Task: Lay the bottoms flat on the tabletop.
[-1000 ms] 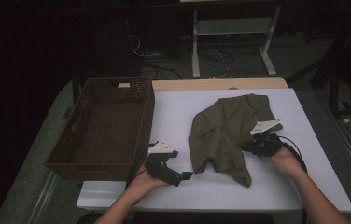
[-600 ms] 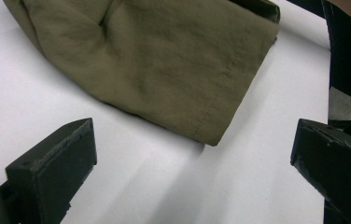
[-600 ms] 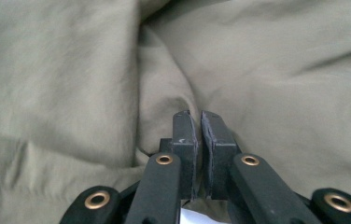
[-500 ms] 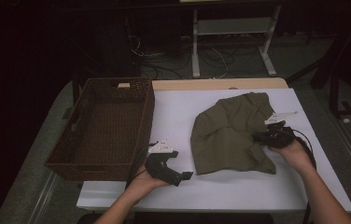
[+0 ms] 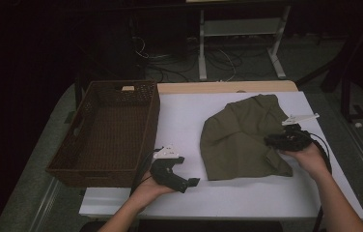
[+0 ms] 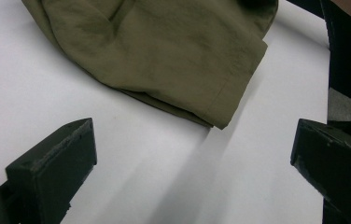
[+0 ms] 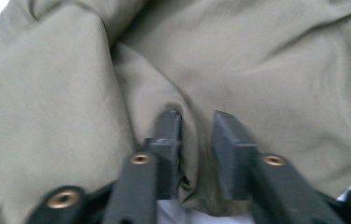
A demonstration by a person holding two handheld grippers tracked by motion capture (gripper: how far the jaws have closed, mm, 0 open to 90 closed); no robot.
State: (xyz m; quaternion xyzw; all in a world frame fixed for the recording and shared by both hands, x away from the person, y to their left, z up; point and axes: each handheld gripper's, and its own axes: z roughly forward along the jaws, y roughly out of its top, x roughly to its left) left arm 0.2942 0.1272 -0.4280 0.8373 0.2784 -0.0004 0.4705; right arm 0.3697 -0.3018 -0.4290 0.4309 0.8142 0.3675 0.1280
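Olive cloth, a crumpled garment [image 5: 240,137], lies on the white counter [image 5: 184,121] with its edge pinched by the right hand-held gripper [image 7: 197,135]; the jaws stand narrow with a fold of fabric bunched between them. Only a thin ridge of cloth seems caught, so I judge the hold shallow: a quick pull could let the fold slide out, or drag the whole heap across the counter instead of lifting it. Loose layers hanging under that pinch may also unfold unevenly and trail.

Across from it, the left hand-held gripper [image 5: 172,174] rests low with jaws spread wide and nothing between them; the garment's hemmed corner [image 6: 239,93] sits ahead of it, near but apart. Reaching for that corner at a flat angle might push it away or nip only the top layer.

Further to the outer side of the left hand-held gripper stands a brown woven basket [image 5: 148,125], and its floor looks bare, holding nothing I can make out in the dim light
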